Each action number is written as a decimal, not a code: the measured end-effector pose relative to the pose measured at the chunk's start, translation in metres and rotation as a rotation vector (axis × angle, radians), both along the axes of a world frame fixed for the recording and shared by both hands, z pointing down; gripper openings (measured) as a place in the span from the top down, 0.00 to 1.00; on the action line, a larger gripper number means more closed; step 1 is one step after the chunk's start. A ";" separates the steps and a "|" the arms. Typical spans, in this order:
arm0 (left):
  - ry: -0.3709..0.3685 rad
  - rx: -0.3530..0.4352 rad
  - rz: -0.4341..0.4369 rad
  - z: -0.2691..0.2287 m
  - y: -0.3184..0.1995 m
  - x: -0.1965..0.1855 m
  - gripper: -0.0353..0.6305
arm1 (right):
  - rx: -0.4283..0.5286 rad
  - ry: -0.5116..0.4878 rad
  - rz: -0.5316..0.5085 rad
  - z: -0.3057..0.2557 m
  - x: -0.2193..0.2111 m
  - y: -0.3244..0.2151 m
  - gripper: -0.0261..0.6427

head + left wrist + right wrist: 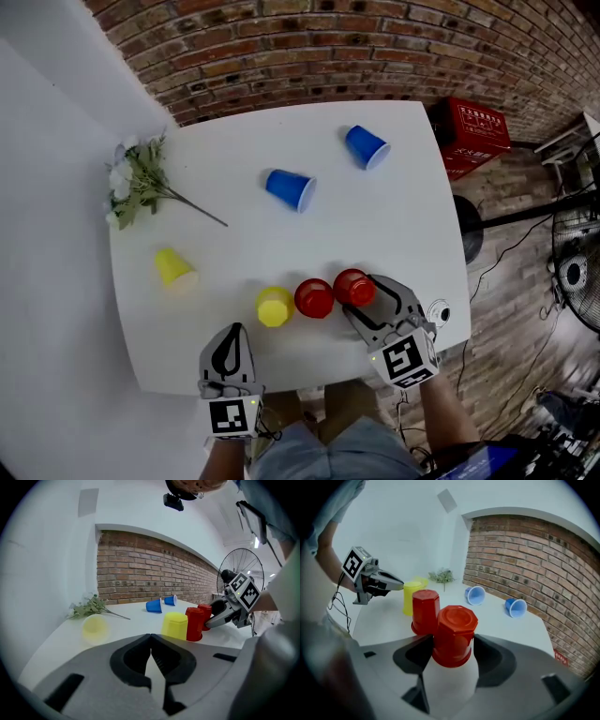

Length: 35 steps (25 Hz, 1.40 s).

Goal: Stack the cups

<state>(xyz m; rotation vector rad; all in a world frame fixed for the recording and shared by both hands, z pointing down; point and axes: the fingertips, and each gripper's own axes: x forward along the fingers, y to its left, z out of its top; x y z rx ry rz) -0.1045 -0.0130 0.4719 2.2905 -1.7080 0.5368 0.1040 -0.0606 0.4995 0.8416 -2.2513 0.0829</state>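
Table (394, 225): red cup (454, 630) in hand-held gripper (453, 644)

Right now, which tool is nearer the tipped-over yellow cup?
Left. The left tool is close, toward the person from the tipped yellow cup; the right tool, gripping a red cup, is far right.

Legible text: none.
Crate (478, 131), red: white print on its top, too small to read.
Left cube (232, 417), on left gripper (233, 330): black-and-white square code, no letters or digits.
Right cube (405, 361), on right gripper (359, 294): a like square code, shown larger in the left gripper view, again without letters or digits.
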 end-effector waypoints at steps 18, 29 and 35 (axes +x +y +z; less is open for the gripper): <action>0.010 0.024 0.033 -0.009 -0.003 0.001 0.94 | -0.017 0.016 -0.009 0.002 -0.002 0.013 0.44; 0.047 0.101 0.099 -0.046 -0.008 -0.002 0.94 | 0.052 0.042 0.190 -0.064 0.071 0.008 0.43; 0.031 0.110 0.052 -0.049 -0.018 -0.010 0.94 | 0.117 0.039 0.191 -0.089 0.080 -0.050 0.43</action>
